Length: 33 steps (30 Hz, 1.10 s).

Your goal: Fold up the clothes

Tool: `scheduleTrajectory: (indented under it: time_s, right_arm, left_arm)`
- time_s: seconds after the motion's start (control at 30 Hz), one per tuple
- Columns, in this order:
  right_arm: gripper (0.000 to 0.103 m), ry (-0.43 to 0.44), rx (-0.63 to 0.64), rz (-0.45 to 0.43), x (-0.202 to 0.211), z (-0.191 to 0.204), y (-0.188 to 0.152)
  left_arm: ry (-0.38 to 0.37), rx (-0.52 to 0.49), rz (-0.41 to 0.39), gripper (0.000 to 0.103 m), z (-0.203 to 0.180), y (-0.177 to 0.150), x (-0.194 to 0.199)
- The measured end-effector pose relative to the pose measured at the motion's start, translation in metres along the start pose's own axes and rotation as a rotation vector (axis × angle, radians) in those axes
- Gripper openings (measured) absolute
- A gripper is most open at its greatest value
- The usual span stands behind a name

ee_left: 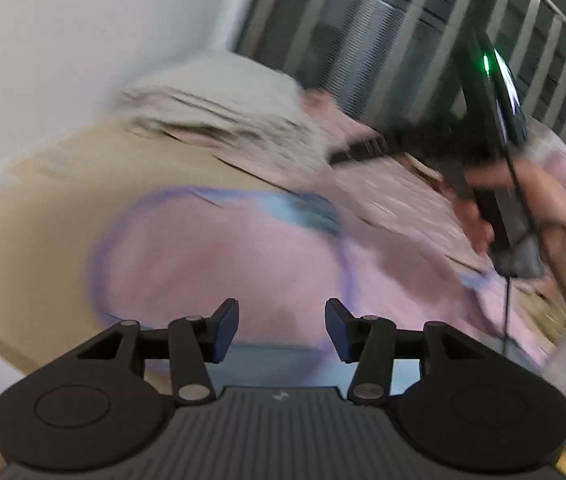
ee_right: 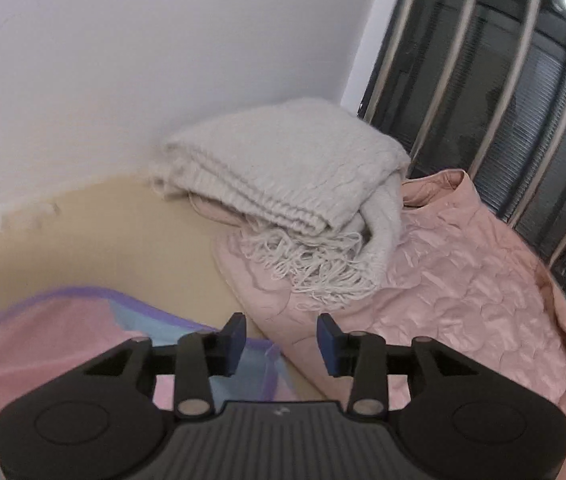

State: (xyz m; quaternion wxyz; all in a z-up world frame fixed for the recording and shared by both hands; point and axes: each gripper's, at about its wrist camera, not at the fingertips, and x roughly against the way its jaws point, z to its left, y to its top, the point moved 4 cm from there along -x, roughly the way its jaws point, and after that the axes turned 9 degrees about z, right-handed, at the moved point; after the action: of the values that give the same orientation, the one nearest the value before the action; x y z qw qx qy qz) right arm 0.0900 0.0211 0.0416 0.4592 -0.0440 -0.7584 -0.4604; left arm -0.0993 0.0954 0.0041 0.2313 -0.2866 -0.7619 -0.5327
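Observation:
A pink garment (ee_left: 219,256) with purple trim and a light blue panel lies spread on the beige bed surface (ee_left: 43,208). My left gripper (ee_left: 282,330) hovers over its near part, open, with nothing between the pads. In the right wrist view the same garment (ee_right: 43,344) lies at the lower left. My right gripper (ee_right: 282,344) is open above the garment's blue edge and the bed, holding nothing. A person's hand (ee_left: 479,216) carries the right gripper at the right of the left wrist view, which is blurred.
A folded white knit blanket (ee_right: 283,168) with fringe rests on a pink quilted cover (ee_right: 463,280) at the back. A white wall (ee_right: 123,60) bounds the bed on the left. A barred window (ee_right: 483,80) stands behind.

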Motion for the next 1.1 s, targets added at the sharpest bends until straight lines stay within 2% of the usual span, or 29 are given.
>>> scheduleTrajectory:
  time_s: [0.03, 0.13, 0.17, 0.2, 0.23, 0.3, 0.33, 0.4, 0.5, 0.73, 0.83, 0.97, 1.07, 1.1]
  right_arm:
    - [0.037, 0.027, -0.035, 0.015, 0.003, -0.006, -0.005]
    - [0.036, 0.049, -0.065, 0.088, -0.010, -0.009, -0.021]
    - [0.036, 0.048, -0.068, 0.113, -0.017, -0.008, -0.025]
    - [0.034, 0.053, -0.075, 0.128, -0.024, -0.005, -0.028]
    - [0.030, 0.060, -0.083, 0.140, -0.031, -0.003, -0.030]
    - [0.006, 0.047, -0.093, 0.165, -0.044, 0.002, -0.032]
    - [0.002, 0.028, -0.102, 0.177, -0.047, 0.002, -0.034]
    - [0.002, 0.031, -0.117, 0.172, -0.047, 0.003, -0.035]
    - [0.001, 0.041, -0.134, 0.138, -0.040, 0.002, -0.032]
    - [0.001, 0.070, -0.141, 0.010, 0.000, 0.008, -0.003]
    - [0.001, 0.084, -0.113, 0.057, -0.020, 0.022, 0.003]
    - [0.002, 0.076, -0.013, 0.144, -0.055, 0.051, -0.004]
    - [0.007, 0.085, 0.068, 0.124, -0.059, 0.066, -0.005]
    - [0.012, 0.100, 0.075, 0.107, -0.054, 0.067, -0.003]
  left_arm:
    - [-0.024, -0.012, 0.024, 0.048, -0.007, -0.003, -0.005]
    - [0.012, -0.057, 0.045, 0.044, -0.018, -0.009, -0.015]
    - [0.028, -0.072, 0.042, 0.040, -0.020, -0.010, -0.015]
    - [0.027, -0.076, 0.054, 0.023, -0.021, -0.011, -0.015]
    - [0.025, -0.080, 0.066, 0.013, -0.021, -0.011, -0.014]
    - [0.009, -0.094, 0.081, 0.011, -0.022, -0.014, -0.011]
    - [0.006, -0.102, 0.083, 0.008, -0.022, -0.015, -0.010]
    - [-0.001, -0.116, 0.086, 0.002, -0.022, -0.017, -0.009]
    - [-0.008, -0.085, 0.067, 0.001, -0.021, -0.018, -0.008]
    - [-0.025, -0.022, -0.008, 0.001, -0.009, -0.008, 0.025]
    - [0.029, -0.026, 0.000, 0.001, -0.003, -0.010, 0.025]
    - [0.039, 0.005, 0.018, 0.001, 0.007, -0.019, 0.024]
    - [0.045, -0.002, 0.020, 0.003, 0.013, -0.022, 0.025]
    - [0.058, 0.028, 0.003, 0.007, 0.021, -0.019, 0.028]
